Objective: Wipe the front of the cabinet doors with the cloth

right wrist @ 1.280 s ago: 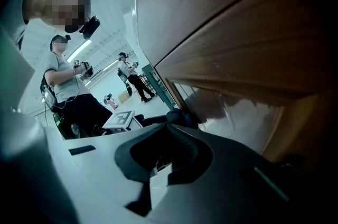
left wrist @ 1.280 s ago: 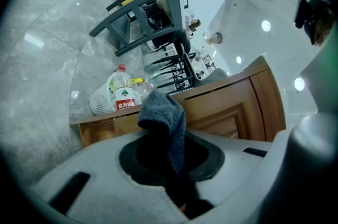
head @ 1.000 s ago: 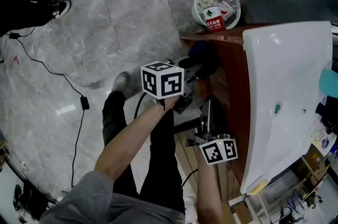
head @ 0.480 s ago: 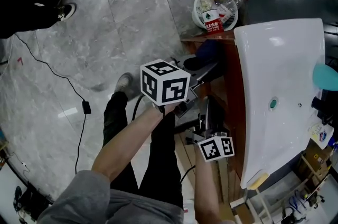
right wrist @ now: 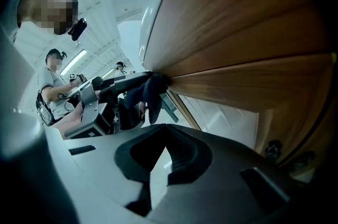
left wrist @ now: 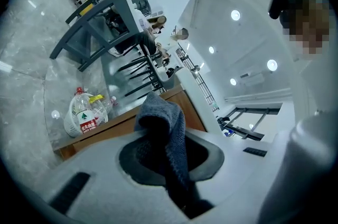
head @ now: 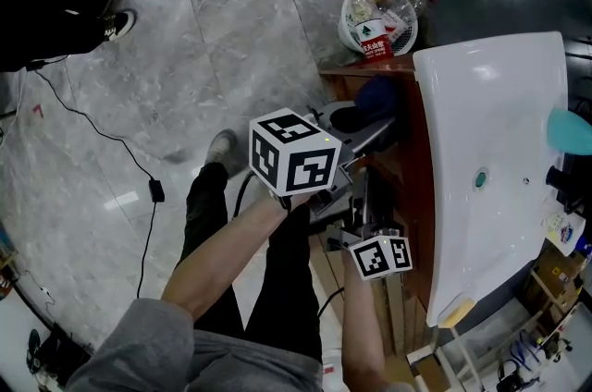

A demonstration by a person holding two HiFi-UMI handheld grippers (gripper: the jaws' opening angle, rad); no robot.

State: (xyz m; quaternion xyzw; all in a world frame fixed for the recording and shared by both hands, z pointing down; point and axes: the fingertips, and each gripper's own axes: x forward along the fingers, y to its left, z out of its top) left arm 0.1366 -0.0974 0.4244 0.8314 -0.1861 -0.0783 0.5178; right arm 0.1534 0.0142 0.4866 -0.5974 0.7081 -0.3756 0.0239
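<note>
A dark blue cloth (head: 373,96) is pressed against the top of the brown wooden cabinet front (head: 400,161). My left gripper (head: 356,127) is shut on it, and the cloth (left wrist: 161,128) bulges out between the jaws in the left gripper view. From the right gripper view the cloth (right wrist: 148,92) touches the edge of the wooden door (right wrist: 237,33). My right gripper (head: 365,219) hangs lower beside the cabinet front, its marker cube toward me. Its jaws (right wrist: 167,130) meet at the tips with nothing between them.
A white sink top (head: 490,150) covers the cabinet. A white waste basket (head: 377,11) with plastic bottles stands on the grey marble floor past the cabinet's end. A black cable (head: 139,168) runs over the floor at the left. Another person's shoes (head: 116,20) show at upper left.
The left gripper has shifted a little along the cabinet front with the cloth still in it. The right gripper has hardly moved.
</note>
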